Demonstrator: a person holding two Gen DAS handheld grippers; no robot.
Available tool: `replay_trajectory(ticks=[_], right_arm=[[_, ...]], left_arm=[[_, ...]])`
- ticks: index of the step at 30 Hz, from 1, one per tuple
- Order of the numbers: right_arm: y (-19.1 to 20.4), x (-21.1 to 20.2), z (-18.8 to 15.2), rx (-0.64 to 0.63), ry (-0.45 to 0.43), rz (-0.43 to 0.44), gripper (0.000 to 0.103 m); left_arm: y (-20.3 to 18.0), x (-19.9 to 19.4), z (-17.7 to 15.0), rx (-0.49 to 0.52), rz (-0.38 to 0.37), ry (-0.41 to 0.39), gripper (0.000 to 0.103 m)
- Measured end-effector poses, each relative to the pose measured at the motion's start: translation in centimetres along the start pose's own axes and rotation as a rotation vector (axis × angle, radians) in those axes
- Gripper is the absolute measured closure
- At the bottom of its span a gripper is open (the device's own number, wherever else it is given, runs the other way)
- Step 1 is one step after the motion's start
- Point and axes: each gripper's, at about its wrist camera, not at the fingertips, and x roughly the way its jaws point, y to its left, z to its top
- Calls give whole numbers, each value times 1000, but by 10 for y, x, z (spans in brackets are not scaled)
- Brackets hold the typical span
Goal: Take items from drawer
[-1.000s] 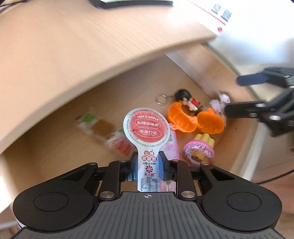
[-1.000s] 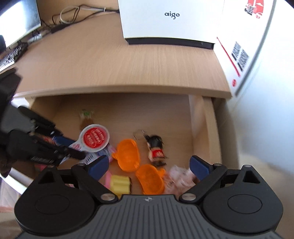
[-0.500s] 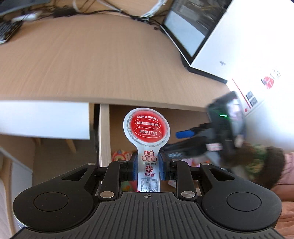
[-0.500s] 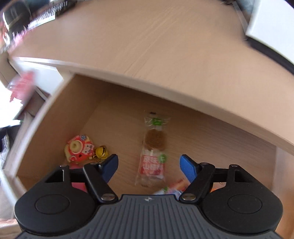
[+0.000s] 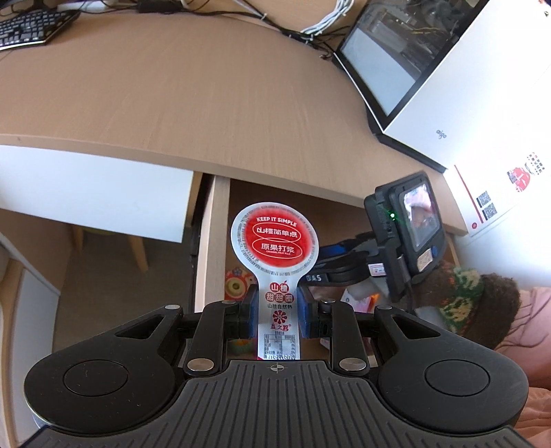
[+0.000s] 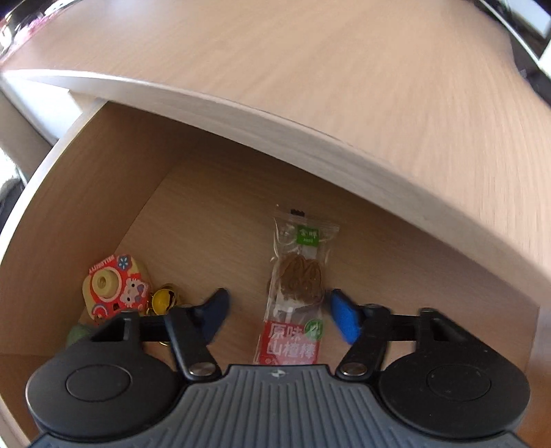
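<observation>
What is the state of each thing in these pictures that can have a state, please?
drawer: pulled open
left gripper: shut on the round-top snack packet
round-top snack packet: sealed, held upright above the drawer
right gripper: open, inside the drawer, holding nothing
long snack packet: sealed, lying flat on the drawer floor between the gripper fingers
toy camera keychain: lying in the drawer corner

A wooden desktop [image 5: 193, 93] spans the scene. At its far left sits a black keyboard [image 5: 29, 26]. Cables [image 5: 303, 29] trail along the far edge. On the right stands a white computer case [image 5: 444, 72] with a glass side panel.
</observation>
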Motion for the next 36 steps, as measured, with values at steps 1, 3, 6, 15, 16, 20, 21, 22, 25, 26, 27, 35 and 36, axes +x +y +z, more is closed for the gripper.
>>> replay_trajectory(ticks=[1,3,6,15,16,20,21,22,25,26,27,35,36], right_arm=[[2,-2,1,-19,7,7,68],[6,-8,1,-41,41,26,69],[7,-35,-8,-44,17,62,69],[-31,-155,-33,177,-190,70,69],[-36,-166,-37,191,-212,53,69],[-58,-198,-48,254,-293,-13,69],[-63,-205,-53,268,-305,-26,69],[-66,-209,-54,282,-316,-41,69],[-95,-215,-60,328,-324,-56,69],[-97,-212,-64,341,-318,-56,69],[-99,-206,-66,350,-308,-54,69],[-90,-156,-76,375,-223,-22,69],[-92,-155,-80,376,-219,-28,69]], left_arm=[[-1,1,0,5,-3,2,78],[-3,1,0,21,-13,-1,79],[-8,1,1,47,-22,-13,91],[-46,17,29,190,-176,-76,95],[-51,21,33,205,-185,-79,95],[-61,27,45,221,-202,-90,95],[-62,27,47,228,-198,-93,95],[-63,27,49,240,-189,-91,95],[-60,35,51,283,-144,-27,95],[-59,40,50,306,-114,12,95],[-60,46,48,343,-88,44,94],[-93,116,20,543,-175,248,89],[-99,125,18,557,-176,256,88]])
